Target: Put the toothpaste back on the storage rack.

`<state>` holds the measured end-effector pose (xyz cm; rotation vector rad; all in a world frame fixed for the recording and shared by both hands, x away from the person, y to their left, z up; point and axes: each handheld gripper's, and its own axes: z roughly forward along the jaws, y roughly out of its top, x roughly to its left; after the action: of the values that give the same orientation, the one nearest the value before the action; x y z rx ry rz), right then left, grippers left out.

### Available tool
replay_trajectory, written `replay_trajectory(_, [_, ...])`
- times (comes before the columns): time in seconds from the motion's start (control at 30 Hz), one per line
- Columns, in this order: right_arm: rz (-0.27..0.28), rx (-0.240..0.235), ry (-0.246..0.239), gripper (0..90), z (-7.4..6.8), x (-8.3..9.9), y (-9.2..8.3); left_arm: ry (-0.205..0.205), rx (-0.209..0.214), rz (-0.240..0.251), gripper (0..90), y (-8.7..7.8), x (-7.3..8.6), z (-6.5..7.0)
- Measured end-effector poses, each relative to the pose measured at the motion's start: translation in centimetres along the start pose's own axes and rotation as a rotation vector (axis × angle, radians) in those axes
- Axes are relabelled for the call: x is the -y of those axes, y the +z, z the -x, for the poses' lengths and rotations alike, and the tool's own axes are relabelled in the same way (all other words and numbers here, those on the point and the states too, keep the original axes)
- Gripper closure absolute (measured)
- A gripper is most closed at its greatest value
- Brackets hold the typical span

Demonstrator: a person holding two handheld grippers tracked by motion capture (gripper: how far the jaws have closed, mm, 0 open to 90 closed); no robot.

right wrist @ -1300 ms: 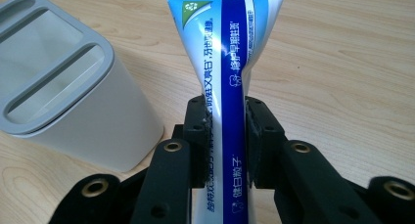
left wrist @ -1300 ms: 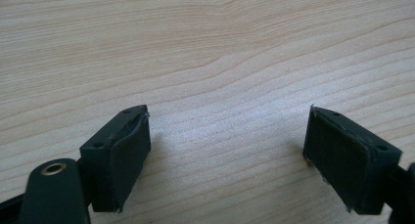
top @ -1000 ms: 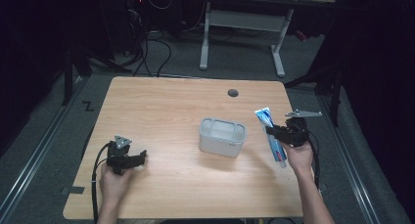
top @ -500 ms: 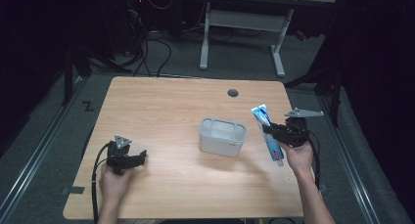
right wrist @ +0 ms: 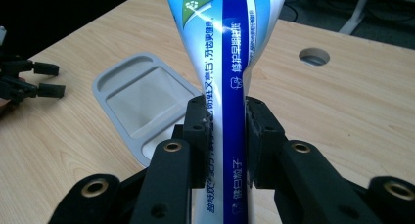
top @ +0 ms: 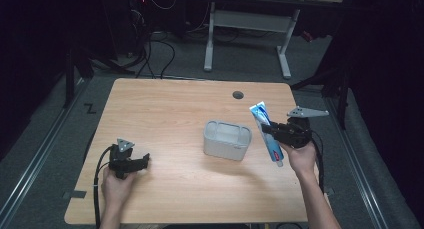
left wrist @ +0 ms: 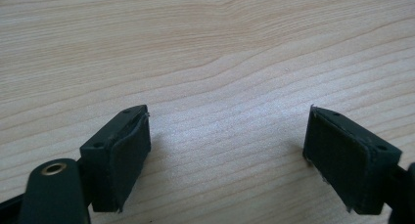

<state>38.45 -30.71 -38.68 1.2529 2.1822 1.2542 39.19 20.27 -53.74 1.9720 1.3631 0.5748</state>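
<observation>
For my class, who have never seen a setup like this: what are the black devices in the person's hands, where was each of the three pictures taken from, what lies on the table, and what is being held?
No robot is here: a person holds a hand-operated claw in each hand. The high view looks down on the wooden table from above, with the forearms entering from the bottom. The other two pictures come from small cameras mounted on the claws, looking out along their two black jaws.

On the table sits a grey container with a recessed lid, and there is a round hole near the far edge.

The right claw is shut on a blue and white toothpaste tube, gripping it around the middle and holding it off the table, just right of the container. The left claw is open, with nothing between its jaws, low over bare wood.
</observation>
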Motion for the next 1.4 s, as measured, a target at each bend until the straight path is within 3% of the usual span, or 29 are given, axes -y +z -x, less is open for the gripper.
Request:
replay_trajectory(0.63, [0.051, -0.043, -0.068, 73.9, -2.4, -2.2, 0.5, -0.001, -0.003, 0.003, 17.9, 0.0, 0.0, 0.0])
replay_trajectory(1.1, [0.104, -0.088, -0.088, 73.9, -3.9, -4.2, 1.5, -0.002, -0.003, 0.003, 17.9, 0.0, 0.0, 0.0])
replay_trajectory(1.4, [0.104, -0.102, -0.092, 73.9, -4.4, -5.4, 2.6, -0.001, -0.003, 0.003, 17.9, 0.0, 0.0, 0.0])
